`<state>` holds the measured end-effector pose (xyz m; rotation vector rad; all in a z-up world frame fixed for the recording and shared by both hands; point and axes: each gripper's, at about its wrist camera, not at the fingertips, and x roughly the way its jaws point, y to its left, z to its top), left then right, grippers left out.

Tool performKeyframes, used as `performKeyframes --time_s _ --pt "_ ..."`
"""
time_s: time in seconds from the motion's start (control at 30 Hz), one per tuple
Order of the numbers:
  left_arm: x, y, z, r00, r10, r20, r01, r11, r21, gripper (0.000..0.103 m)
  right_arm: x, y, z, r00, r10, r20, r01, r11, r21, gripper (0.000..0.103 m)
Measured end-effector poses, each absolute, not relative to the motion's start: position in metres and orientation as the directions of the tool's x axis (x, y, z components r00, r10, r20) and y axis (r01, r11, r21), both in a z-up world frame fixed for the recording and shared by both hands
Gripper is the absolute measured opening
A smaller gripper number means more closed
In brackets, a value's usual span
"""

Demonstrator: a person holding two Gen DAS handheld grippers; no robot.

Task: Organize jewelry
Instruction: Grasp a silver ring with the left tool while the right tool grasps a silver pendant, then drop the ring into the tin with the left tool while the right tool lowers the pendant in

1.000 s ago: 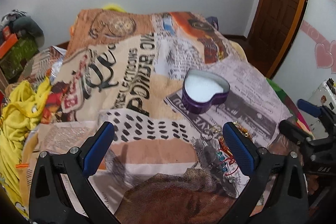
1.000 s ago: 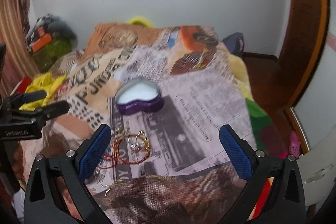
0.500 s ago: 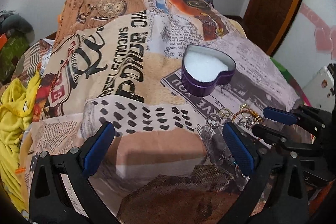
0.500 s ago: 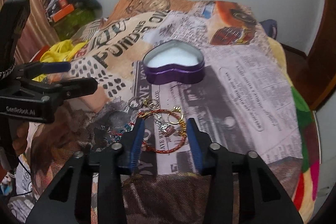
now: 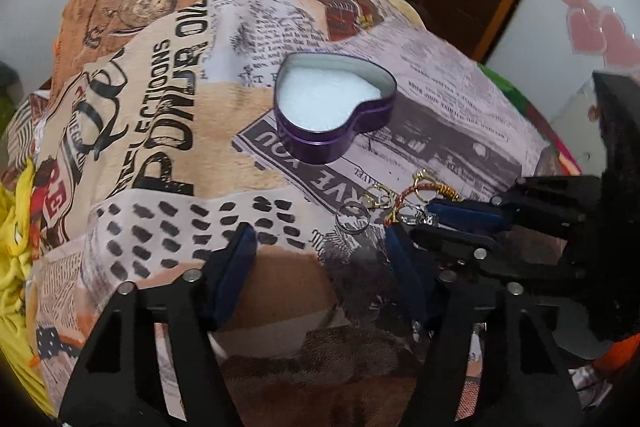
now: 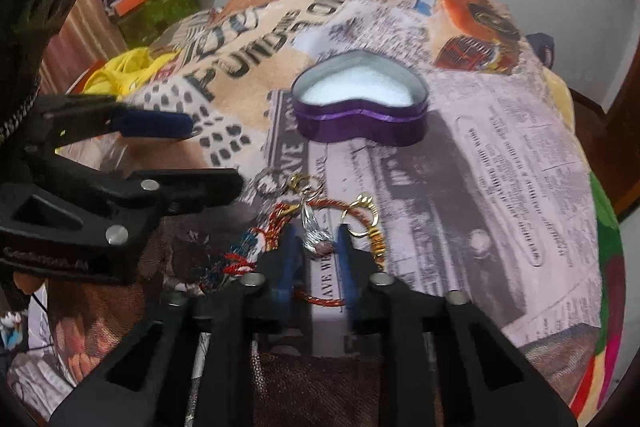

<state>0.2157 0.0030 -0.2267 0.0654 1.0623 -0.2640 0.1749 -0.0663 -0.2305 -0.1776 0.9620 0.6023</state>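
Right gripper [image 6: 314,247] sits low over the jewelry pile on the printed blanket [image 6: 460,187], its blue-padded fingers [image 6: 289,255] drawn close together around a small silver pendant [image 6: 316,233]; the pads appear to touch or nearly touch the pendant, but motion blur means a firm clamp cannot be confirmed. The pendant lies inside the loop of a red-and-gold bangle [image 6: 360,215], which rests flat on the blanket and passes under the finger pads. Just beyond the pendant are gold rings [image 6: 298,183] and one plain silver ring [image 6: 268,183], all on the blanket, near but apart from the purple heart-shaped tin [image 6: 360,115]. The tin stands open farther back on the newspaper-print patch, lined with white padding, nothing seen inside. A beaded red and blue piece [image 6: 240,251] lies to the left of the right gripper's fingers. Left gripper [image 5: 320,267] hangs above the blanket's near edge with fingers wide apart and nothing between them; its right finger pad is close to the silver ring [image 5: 352,221]. In the left wrist view the right gripper [image 5: 424,223] enters from the right side, its fingertips at the bangle [image 5: 424,189]. Yellow cloth [image 5: 16,227] lies at the blanket's left margin.
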Motion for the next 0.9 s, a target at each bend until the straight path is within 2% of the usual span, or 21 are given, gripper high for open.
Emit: performKeyframes --time_s 0.13,0.3,0.43,0.57,0.9 --pt "0.219 -0.003 -0.233 0.444 -0.176 -0.879 0.267 0.962 -0.058 0.058 0.173 -0.069 -0.225 0.438 0.409 -0.800 -0.550 0.826 0.122 0.015" --pt "0.224 -0.004 -0.239 0.433 -0.192 -0.881 0.270 0.960 -0.076 0.046 0.171 -0.078 -0.217 0.462 0.417 -0.783 -0.531 0.837 0.132 0.015" --pt "0.229 -0.007 -0.243 0.415 -0.223 -0.882 0.283 0.953 -0.107 0.040 0.171 -0.083 -0.208 0.488 0.410 -0.770 -0.514 0.849 0.126 0.015" --pt "0.231 -0.011 -0.245 0.406 -0.233 -0.884 0.289 0.950 -0.117 0.020 0.173 -0.088 -0.205 0.502 0.404 -0.765 -0.496 0.859 0.128 0.015" --pt "0.222 -0.002 -0.229 0.445 -0.228 -0.866 0.260 0.958 -0.118 0.020 0.170 -0.092 -0.193 0.533 0.400 -0.746 -0.471 0.872 0.132 0.015"
